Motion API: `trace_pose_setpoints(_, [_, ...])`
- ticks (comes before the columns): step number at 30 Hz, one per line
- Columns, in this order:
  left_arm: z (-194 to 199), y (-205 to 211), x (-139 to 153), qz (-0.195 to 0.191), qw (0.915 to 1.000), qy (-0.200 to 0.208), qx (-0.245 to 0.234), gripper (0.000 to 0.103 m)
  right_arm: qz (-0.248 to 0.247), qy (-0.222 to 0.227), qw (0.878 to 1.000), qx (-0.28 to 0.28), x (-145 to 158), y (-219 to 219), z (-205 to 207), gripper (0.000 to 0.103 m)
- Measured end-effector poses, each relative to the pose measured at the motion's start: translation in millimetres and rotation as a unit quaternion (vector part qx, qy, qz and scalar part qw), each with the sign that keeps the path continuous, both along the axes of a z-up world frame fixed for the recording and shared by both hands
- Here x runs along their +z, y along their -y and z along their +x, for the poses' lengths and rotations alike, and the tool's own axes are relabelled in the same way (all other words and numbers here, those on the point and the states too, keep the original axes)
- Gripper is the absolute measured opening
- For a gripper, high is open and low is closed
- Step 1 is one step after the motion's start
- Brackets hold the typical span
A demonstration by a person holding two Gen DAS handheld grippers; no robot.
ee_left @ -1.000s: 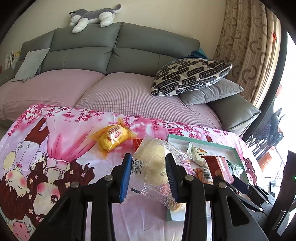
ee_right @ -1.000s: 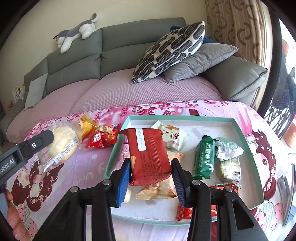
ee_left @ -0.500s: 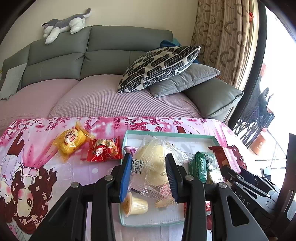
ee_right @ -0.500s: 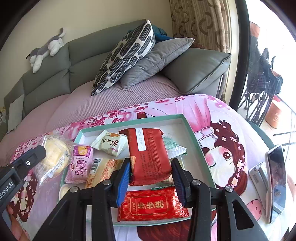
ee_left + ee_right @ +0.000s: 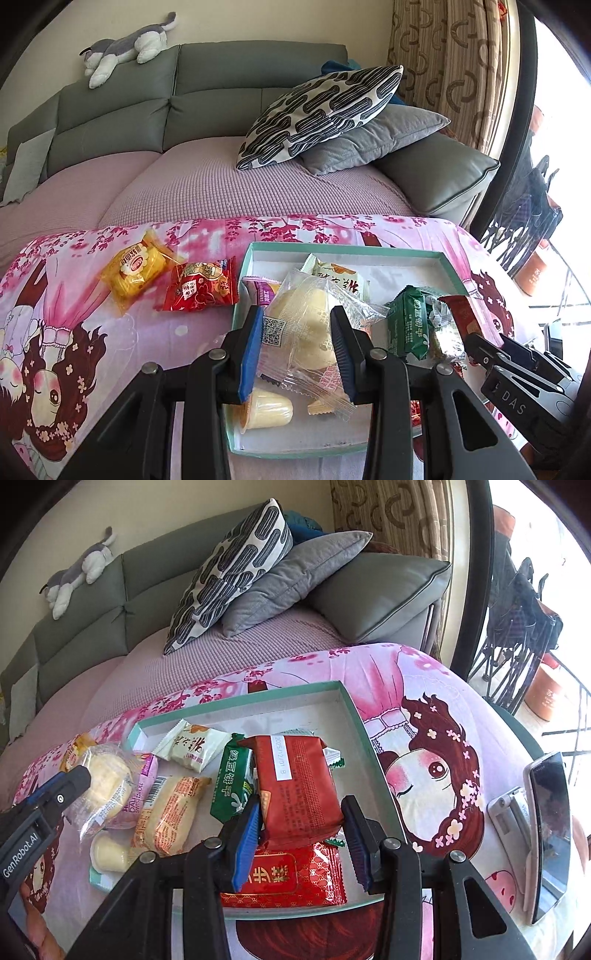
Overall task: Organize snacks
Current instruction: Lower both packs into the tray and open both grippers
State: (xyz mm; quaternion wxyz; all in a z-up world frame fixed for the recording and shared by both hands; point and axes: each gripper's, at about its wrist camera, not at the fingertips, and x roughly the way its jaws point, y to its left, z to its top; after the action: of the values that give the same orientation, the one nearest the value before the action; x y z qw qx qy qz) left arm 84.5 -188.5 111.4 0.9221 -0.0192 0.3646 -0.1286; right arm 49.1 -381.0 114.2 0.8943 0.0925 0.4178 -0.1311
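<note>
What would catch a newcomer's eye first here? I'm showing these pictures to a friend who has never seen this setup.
Probably the teal tray heaped with snack packets on the bright pink cartoon cloth, with a tool over it from each side. The left tool grips a clear-wrapped yellow bun; the right tool grips a dark red packet. A yellow packet and a red one lie outside the tray, to its left.

Left black plastic two-finger gripper [image 5: 297, 349] has blue rubber pads and silver pivot screws; white "GenRobot.AI" lettering marks its side. Right black plastic two-finger gripper [image 5: 301, 840] matches, blue pads, silver screws, with "DAS" printed on it.
</note>
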Motion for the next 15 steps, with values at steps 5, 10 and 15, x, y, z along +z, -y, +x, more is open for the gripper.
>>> trace_pose_setpoints(5, [6,-4,-11,0.011,0.9998,-0.016,0.011,0.038,0.0,-0.009,1.0,0.006,-5,-3,1,0.046])
trace_pose_setpoints(10, [7,-3,-17,0.018,0.9995,-0.024,0.011,0.038,-0.001,-0.017,1.0,0.015,-9,-8,3,0.046])
trace_pose_setpoints(15, [7,3,-20,0.028,0.9988,-0.039,0.002,0.038,-0.001,-0.028,0.999,0.018,-12,-10,4,0.046])
